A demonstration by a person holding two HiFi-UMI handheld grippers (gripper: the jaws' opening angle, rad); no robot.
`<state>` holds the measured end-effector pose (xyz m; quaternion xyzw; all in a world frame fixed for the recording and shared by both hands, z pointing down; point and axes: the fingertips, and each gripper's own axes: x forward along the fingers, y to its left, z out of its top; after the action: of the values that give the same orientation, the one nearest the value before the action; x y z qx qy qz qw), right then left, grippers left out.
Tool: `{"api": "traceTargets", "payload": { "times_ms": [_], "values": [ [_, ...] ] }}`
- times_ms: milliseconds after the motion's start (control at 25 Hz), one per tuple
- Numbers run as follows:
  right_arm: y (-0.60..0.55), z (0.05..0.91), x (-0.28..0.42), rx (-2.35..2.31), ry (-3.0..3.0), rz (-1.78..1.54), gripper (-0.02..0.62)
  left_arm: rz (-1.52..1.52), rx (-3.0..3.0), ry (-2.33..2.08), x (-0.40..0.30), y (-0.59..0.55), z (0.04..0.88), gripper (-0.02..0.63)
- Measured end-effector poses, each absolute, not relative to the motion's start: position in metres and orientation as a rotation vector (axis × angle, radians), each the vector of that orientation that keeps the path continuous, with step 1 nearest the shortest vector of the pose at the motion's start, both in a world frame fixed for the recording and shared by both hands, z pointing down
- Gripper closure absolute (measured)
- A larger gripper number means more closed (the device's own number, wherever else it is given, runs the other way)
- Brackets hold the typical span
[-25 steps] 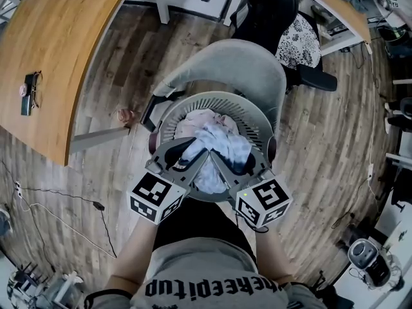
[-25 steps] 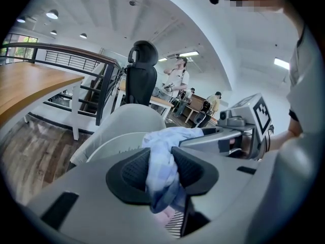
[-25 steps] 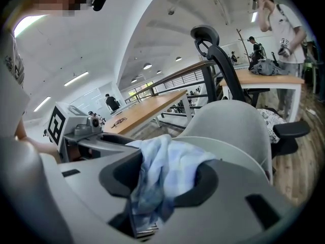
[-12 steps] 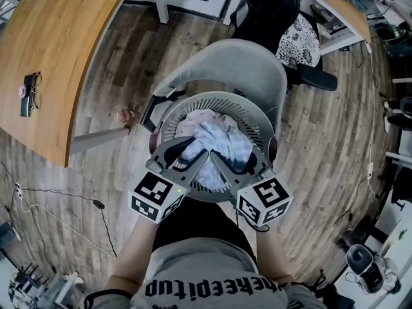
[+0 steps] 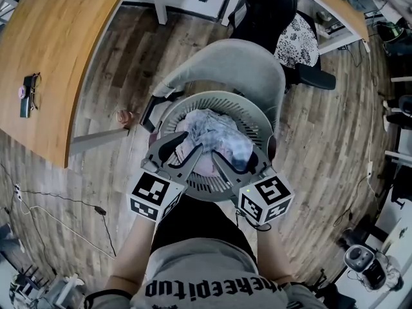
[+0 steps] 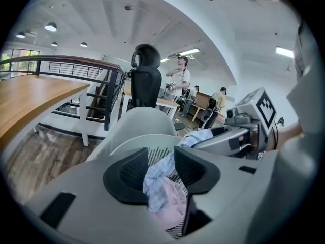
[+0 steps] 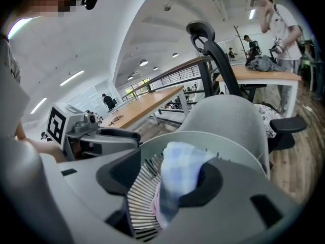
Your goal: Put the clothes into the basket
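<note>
Head view: my left tool (image 5: 183,153) and right tool (image 5: 237,163), jaws just opening, stand released with limp, light pale-blue cloth (image 5: 215,131) loose between them in the round grey slatted basket (image 5: 212,97); I'd pinch any bunched fold.

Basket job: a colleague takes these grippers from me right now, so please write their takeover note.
Left gripper: open, fingers just opened, clothes showing between them, unpinched.
Right gripper: open, just opened too; blue cloth rests against one finger.
Clothes: piled in the basket on the grey chair.
Done: the load is released into the basket.
To do: probably only lifting both grippers clear.
</note>
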<state>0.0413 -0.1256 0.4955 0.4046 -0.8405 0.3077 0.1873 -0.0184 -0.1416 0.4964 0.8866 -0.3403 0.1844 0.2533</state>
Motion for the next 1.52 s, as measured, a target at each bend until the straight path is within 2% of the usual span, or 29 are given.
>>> {"api": "traceTargets", "payload": {
  "times_ms": [320, 880, 1520],
  "values": [
    [-0.108, 0.513, 0.039, 1.022, -2.253, 0.752, 0.385, 0.486, 2.417, -0.909, -0.012, -0.135, 0.496, 0.440],
    [-0.082, 0.531, 0.087, 1.053, -2.018, 0.672, 0.383, 0.471, 2.451, -0.869, 0.004, -0.123, 0.489, 0.440],
    [-0.070, 0.487, 0.109, 1.161, -2.055, 0.535, 0.383, 0.458, 2.500, -0.871, 0.025, -0.098, 0.471, 0.440]
  ]
}}
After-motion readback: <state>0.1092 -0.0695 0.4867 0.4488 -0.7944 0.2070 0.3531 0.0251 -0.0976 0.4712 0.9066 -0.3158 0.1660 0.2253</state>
